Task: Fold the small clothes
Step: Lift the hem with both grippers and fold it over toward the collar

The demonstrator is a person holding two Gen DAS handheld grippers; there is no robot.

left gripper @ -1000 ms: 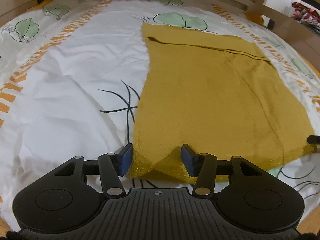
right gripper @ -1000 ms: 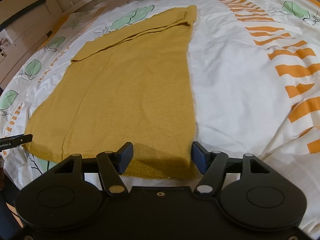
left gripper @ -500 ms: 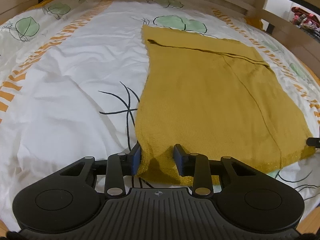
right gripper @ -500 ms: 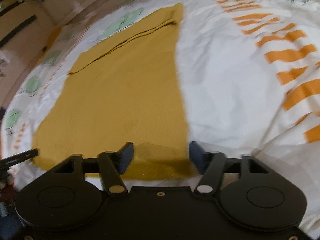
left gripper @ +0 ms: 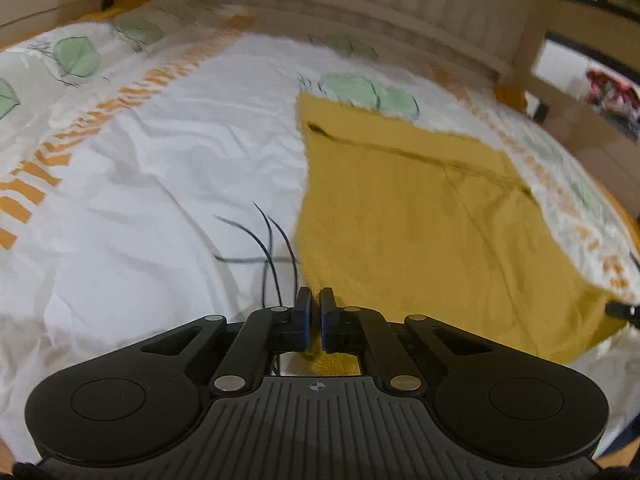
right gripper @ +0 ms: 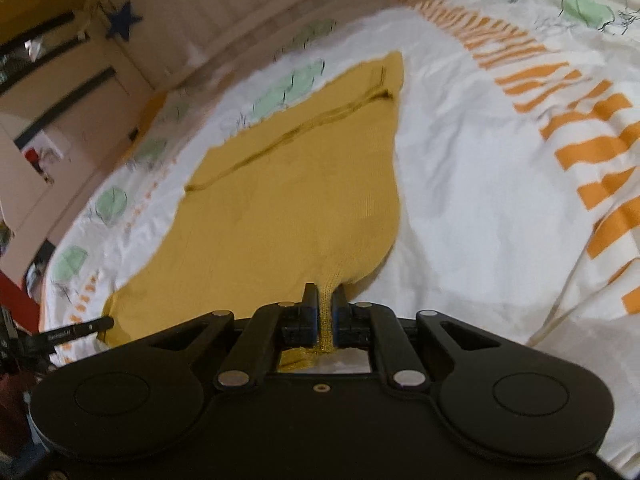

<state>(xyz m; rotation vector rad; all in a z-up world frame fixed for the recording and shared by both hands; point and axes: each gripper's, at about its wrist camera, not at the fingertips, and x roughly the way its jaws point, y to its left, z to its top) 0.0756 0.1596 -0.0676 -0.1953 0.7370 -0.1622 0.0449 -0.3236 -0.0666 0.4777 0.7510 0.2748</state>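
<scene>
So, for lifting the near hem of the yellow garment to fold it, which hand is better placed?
Neither alone: the left gripper and the right gripper each pinch a near corner of the yellow garment, so both should lift together.

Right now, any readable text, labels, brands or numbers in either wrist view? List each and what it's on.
No text reads clearly.
White lettering on the black finger at the left edge of the right wrist view: too blurred to read.
Crosshair mark on the left claw body: symbol only, no words.
Yellow garment and bedsheet: no text.
</scene>
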